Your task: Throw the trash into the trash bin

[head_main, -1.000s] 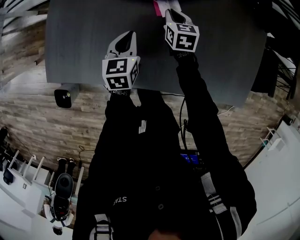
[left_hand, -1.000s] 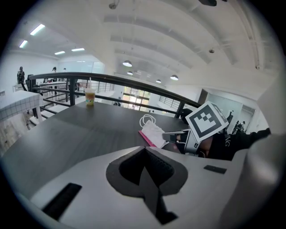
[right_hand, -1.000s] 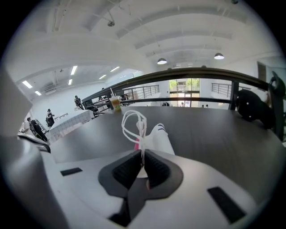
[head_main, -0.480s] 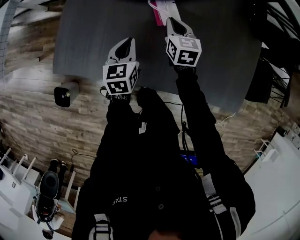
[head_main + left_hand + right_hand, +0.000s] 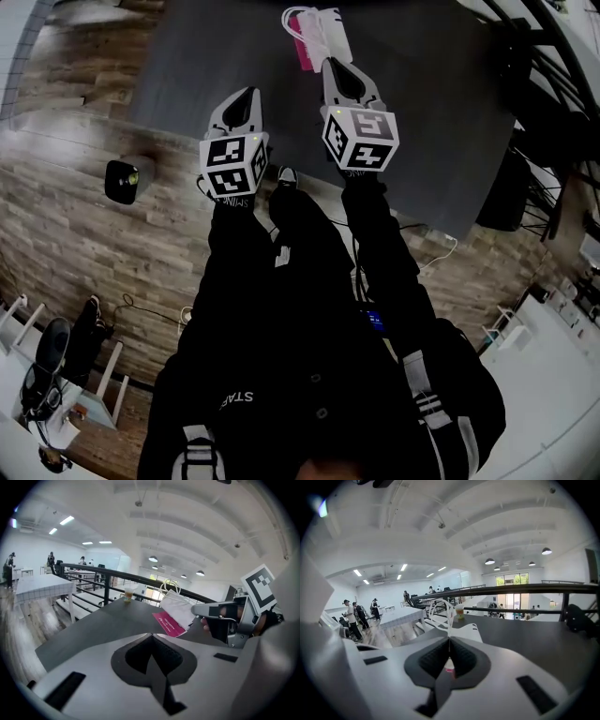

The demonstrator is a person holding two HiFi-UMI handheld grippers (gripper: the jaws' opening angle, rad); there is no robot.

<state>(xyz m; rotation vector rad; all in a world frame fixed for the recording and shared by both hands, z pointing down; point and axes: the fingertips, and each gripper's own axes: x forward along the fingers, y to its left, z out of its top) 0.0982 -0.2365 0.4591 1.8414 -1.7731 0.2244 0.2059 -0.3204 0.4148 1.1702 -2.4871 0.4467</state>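
Our right gripper (image 5: 336, 67) is closed tight on the near edge of the paper bag (image 5: 317, 30), white and pink with loop handles. In the right gripper view a sliver of it is pinched between the pads and the rest sticks out ahead. We hold the bag out over the dark table (image 5: 187, 75); can't tell if it touches the top. Our left gripper (image 5: 246, 96) is just beside the right one, jaws together with nothing in them, left of the bag and clear of it. Beyond the bag a cup (image 5: 127, 594) stands at the table's far edge, with a black railing (image 5: 112, 575) behind it. A small black object (image 5: 122, 181) sits on the wood floor left of the table; can't tell what it is.
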